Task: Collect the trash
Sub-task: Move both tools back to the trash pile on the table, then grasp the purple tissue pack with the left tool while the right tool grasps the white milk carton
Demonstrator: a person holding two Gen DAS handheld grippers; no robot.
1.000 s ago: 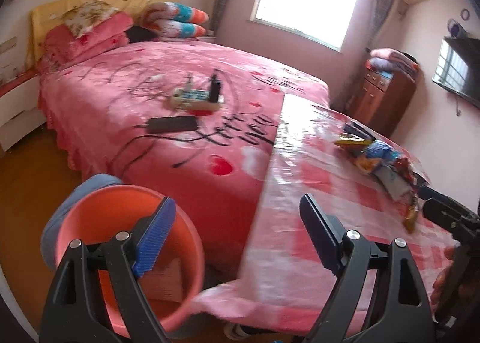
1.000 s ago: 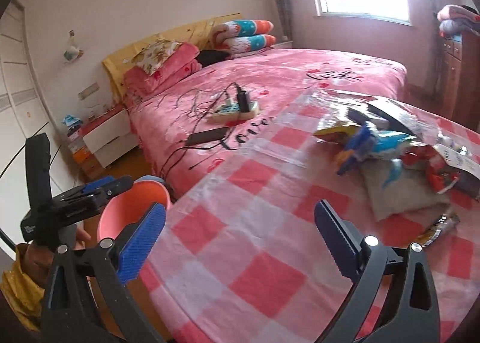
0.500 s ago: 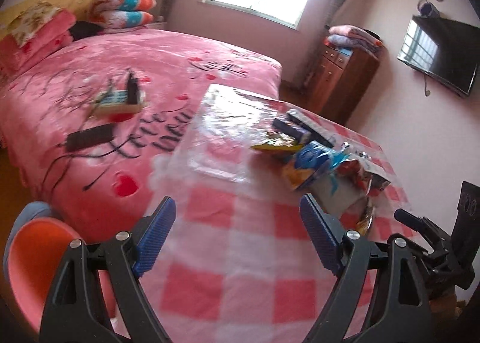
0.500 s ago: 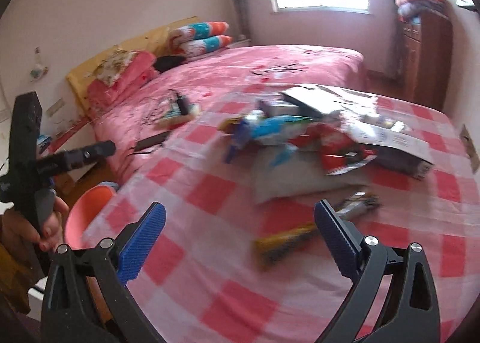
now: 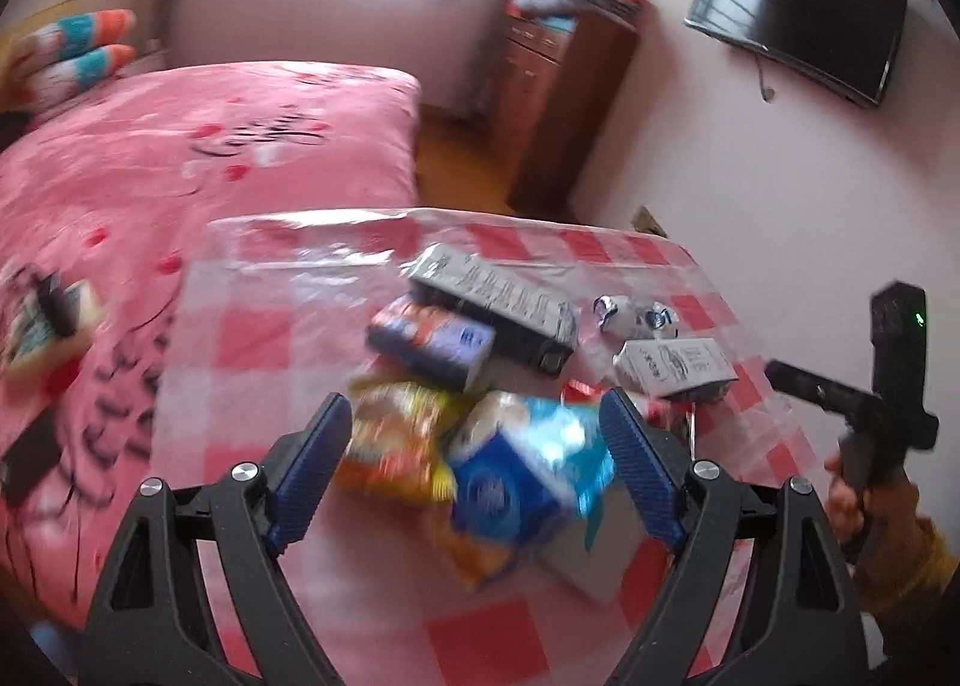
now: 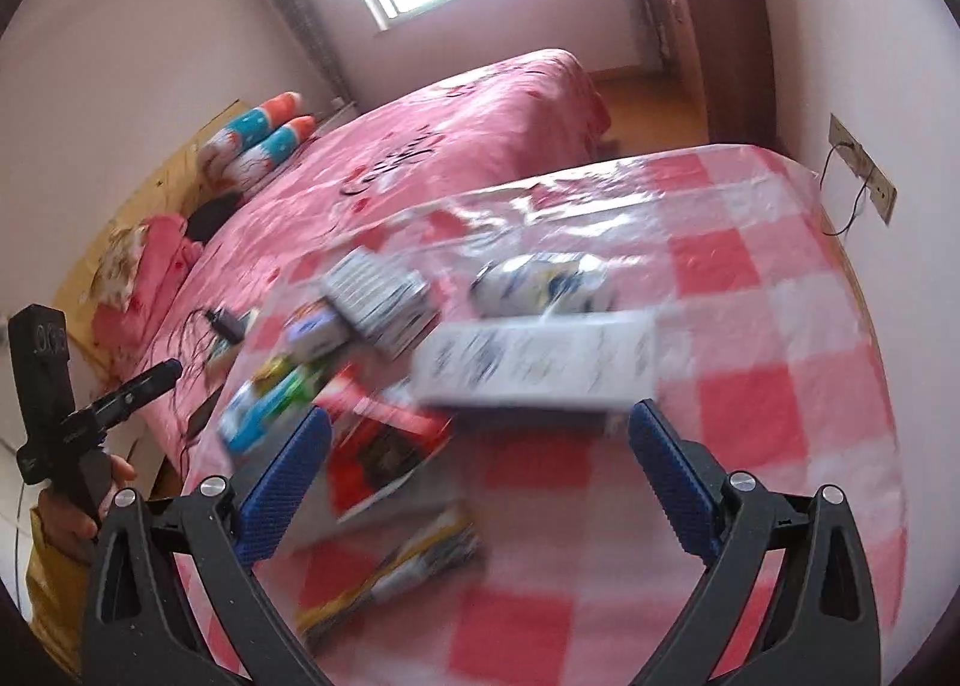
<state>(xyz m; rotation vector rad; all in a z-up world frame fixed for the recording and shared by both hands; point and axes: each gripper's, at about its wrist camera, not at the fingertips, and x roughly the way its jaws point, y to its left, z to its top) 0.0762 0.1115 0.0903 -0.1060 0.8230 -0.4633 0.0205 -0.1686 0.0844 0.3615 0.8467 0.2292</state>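
Both grippers, left gripper (image 5: 474, 467) and right gripper (image 6: 480, 473), hover with fingers spread, holding nothing, over wrappers (image 5: 516, 476) and boxes (image 6: 534, 365) piled mid-tabletop (image 6: 780, 326). Best to pick 1 loose top piece at a time.

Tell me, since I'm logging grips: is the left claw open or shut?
Open. The left claw has its blue pads spread wide above the snack wrappers, gripping nothing.

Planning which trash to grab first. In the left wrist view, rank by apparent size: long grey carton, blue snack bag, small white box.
1. Blue snack bag, nearest the camera and blurred, so unsure
2. Long grey carton
3. Small white box
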